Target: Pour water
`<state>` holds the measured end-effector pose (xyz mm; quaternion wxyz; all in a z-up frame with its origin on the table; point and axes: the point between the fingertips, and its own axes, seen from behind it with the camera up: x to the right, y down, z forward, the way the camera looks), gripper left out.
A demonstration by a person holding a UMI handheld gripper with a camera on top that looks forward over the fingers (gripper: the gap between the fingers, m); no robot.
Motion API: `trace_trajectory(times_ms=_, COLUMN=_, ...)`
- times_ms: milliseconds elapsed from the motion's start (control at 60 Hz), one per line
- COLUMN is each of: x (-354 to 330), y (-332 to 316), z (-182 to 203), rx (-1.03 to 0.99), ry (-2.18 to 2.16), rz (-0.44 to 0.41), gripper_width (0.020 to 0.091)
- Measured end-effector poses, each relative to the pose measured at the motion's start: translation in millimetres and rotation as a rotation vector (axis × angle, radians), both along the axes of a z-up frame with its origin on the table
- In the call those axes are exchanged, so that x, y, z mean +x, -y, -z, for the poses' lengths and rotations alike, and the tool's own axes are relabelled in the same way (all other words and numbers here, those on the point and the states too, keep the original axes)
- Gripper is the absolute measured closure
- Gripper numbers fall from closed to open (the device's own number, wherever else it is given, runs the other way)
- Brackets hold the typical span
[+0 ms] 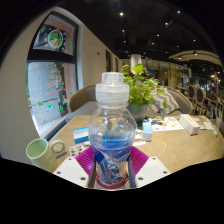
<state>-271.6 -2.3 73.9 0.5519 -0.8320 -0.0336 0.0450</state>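
A clear plastic water bottle (111, 125) with a white cap and a blue label stands upright between my fingers, held above the wooden table (175, 150). My gripper (111, 166) is shut on the bottle's lower body, the magenta pads (87, 160) pressing on both sides of the label. A pale green cup (38, 152) stands on the table to the left of the bottle, apart from it, with its open mouth up.
A potted green plant (142, 88) stands beyond the bottle. White boxes (190, 124) and small items lie on the table to the right. A chair back (82, 98) and a window (50, 80) are at the left.
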Motion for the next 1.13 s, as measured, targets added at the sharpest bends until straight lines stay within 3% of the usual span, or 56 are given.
trace_trajectory(times_ms=100, x=1, y=4, z=5, rx=-0.054, ry=0.009, rz=-0.003, gripper_width=0.0536)
trace_trajectory(times_ms=183, x=6, y=16, z=10, rx=-0.122, ry=0.014, rz=-0.014, gripper_width=0.0234)
trace_trajectory(times_ms=233, x=12, y=30, z=12, rx=-0.178, ry=0.017, rz=0.000, gripper_width=0.0280)
trace_trajectory(times_ms=300, x=12, y=55, z=0, rx=-0.212, ry=0.006, rz=-0.002, gripper_width=0.0240)
trace_trajectory(times_ms=667, x=41, y=208, z=-91, rx=-0.293, ry=0.086, rz=0.050, gripper_width=0.0250)
trace_trajectory(times_ms=867, x=51, y=240, z=-123, rx=-0.261, ry=0.132, rz=0.083, gripper_width=0.0250)
trace_trajectory(times_ms=1133, x=56, y=248, z=-129, rx=-0.271, ry=0.079, rz=0.111, gripper_width=0.0250)
